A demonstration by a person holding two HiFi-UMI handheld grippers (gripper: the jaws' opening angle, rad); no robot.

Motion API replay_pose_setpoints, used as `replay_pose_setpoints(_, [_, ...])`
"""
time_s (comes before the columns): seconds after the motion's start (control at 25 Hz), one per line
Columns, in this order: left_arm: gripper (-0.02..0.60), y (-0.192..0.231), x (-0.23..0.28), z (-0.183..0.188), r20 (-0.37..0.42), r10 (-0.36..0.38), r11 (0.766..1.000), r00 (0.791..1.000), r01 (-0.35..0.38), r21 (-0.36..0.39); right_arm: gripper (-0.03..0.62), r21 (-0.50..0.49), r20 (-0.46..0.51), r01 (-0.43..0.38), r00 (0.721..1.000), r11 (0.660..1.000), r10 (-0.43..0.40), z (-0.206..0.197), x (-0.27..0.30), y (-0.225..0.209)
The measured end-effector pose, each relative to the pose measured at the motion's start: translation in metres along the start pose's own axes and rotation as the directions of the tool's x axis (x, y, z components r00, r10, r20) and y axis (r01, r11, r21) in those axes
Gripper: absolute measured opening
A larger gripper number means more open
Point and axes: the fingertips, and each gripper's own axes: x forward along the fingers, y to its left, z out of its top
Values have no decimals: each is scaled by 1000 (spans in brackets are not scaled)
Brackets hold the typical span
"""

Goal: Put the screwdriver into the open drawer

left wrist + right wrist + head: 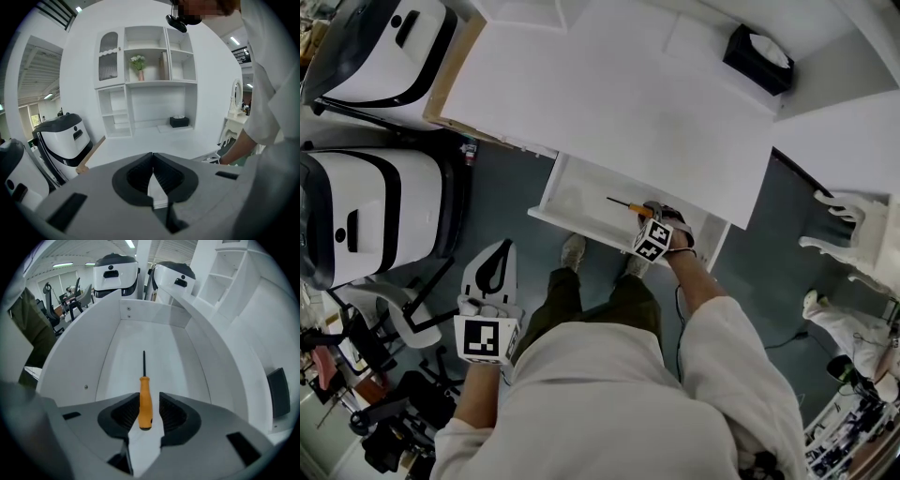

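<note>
Ok so quick rundown: the screwdriver is in the open drawer already. Orange handle, thin dark shaft. It looks flat on the drawer floor, lengthwise, handle toward the drawer's right end and tip pointing at the far left end wall, roughly midway btw the front and back walls.

Right gripper is angled steeply down into the right end of the drawer. In the right gripper view its jaws stand apart w/ the handle sitting btw them. There's a visible gap on at least one side, so the pads aren't squeezing it. Released, basically, not clamped.

Left gripper hangs out in front of the person's left side, well clear of the drawer, over the grey floor. Left gripper view shows its jaws closed tip to tip, nothing btw them.

The drawer sticks out from under the front edge of the white desk. Black tissue box sits near the desk's back right corner. Two white-and-black machines stand off the desk's left edge.
</note>
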Motion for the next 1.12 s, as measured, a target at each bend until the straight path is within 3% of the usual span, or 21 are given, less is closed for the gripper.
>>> replay_pose_setpoints(0.32, [5,-5,5,13,41,-43,999,998,42,10,117,111,105,76,991,991,-88,24,-49,-23])
replay_pose_setpoints(0.56, [5,-18,19,30,77,-105,994,991,102,34,104,261,191,128,965,957,-181,34,-103,-44])
replay_pose_setpoints(0.8, [5,-36,32,47,113,-170,985,979,164,57,68,420,276,179,909,890,-313,37,-166,-60])
replay_pose_setpoints(1.12, [5,-58,51,60,131,-246,968,960,235,93,37,624,340,193,806,757,-485,32,-247,-74])
